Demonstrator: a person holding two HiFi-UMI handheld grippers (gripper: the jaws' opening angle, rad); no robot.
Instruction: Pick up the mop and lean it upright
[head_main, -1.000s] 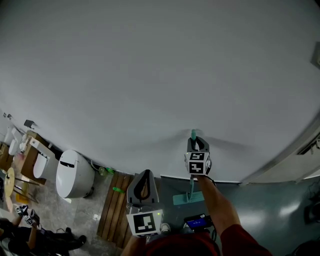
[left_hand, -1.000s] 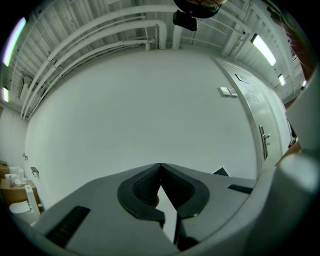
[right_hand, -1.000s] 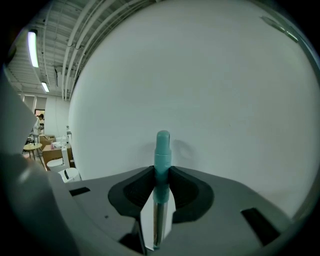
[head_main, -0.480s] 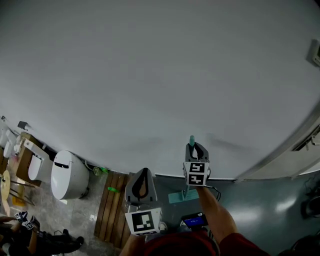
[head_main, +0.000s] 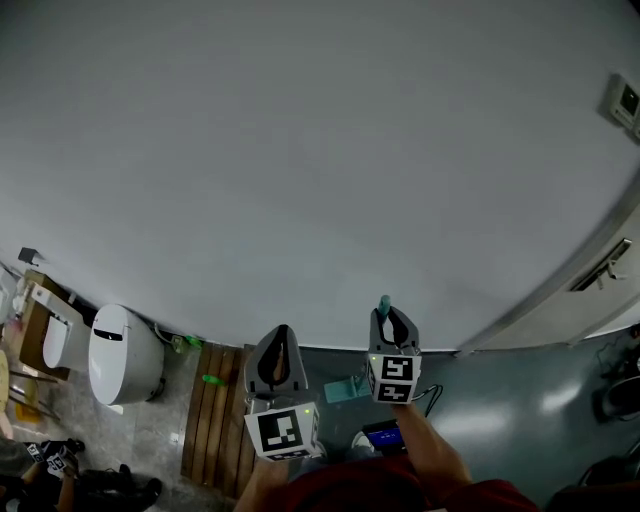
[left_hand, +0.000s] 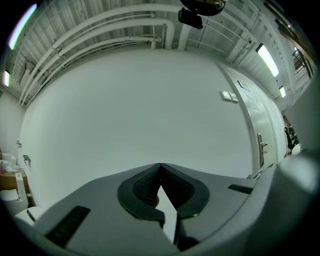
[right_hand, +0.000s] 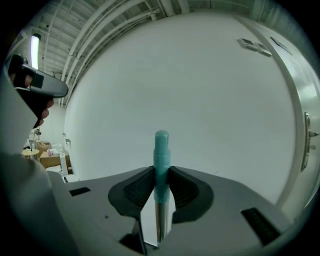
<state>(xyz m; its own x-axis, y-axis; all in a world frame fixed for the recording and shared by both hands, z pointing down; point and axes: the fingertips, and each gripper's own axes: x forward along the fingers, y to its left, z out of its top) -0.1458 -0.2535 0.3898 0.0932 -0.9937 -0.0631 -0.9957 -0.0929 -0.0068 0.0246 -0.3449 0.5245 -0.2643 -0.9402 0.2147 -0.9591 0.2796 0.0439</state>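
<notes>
The right hand-held gripper (right_hand: 161, 175) clamps the teal plastic grip of the metal-shafted mop (right_hand: 161, 150). The mop stands upright between its jaws, and the tip rises above them, in front of the plain white wall (right_hand: 190, 90). Below the gripper, the flat teal mop head (head_main: 343, 390) shows down by the grey floor (head_main: 520, 400). To its left, the left hand-held gripper (left_hand: 160, 167) is closed on nothing.

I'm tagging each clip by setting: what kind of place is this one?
Probably a mock bathroom corner set up inside a workshop or hall: a white toilet and a wooden slatted mat sit on the floor by a plain white wall, under bare ceiling pipes.
</notes>
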